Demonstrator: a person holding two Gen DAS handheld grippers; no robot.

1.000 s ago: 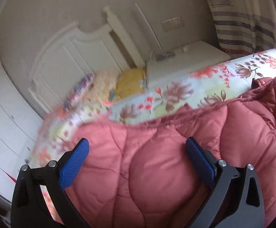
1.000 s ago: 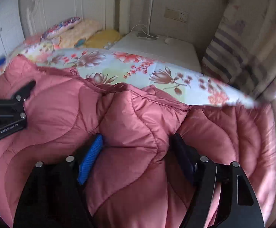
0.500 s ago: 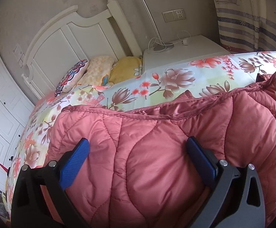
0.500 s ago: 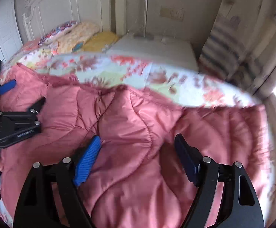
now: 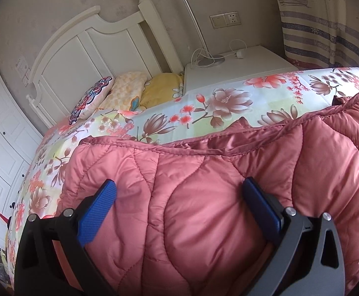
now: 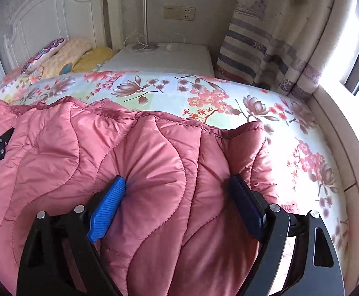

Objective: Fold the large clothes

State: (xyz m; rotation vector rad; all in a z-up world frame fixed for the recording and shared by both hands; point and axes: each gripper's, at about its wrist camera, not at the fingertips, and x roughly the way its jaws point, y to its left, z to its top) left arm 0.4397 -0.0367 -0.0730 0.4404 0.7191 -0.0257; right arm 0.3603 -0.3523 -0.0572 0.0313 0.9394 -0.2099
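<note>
both our tools, left (image 5: 179,194) and right (image 6: 177,194), spread wide around bunched pink quilted coat (image 6: 154,162) on the floral bed (image 6: 229,98), likely bracing thick padding; grip unclear.

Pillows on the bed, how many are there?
3, all piled by the headboard: a patterned pillow nearest it, a pale checked pillow in the middle, and a yellow pillow beside the nightstand. More may hide behind them.

Coat (image 5: 229,197): quilted cloth, slight sheen, puffy
Bedsheet (image 5: 229,103): smooth printed cloth
Headboard (image 5: 85,56): white-painted wood, satin
Left hand-held gripper (image 5: 179,197) pads (image 5: 98,212): blue, textured, matt
</note>
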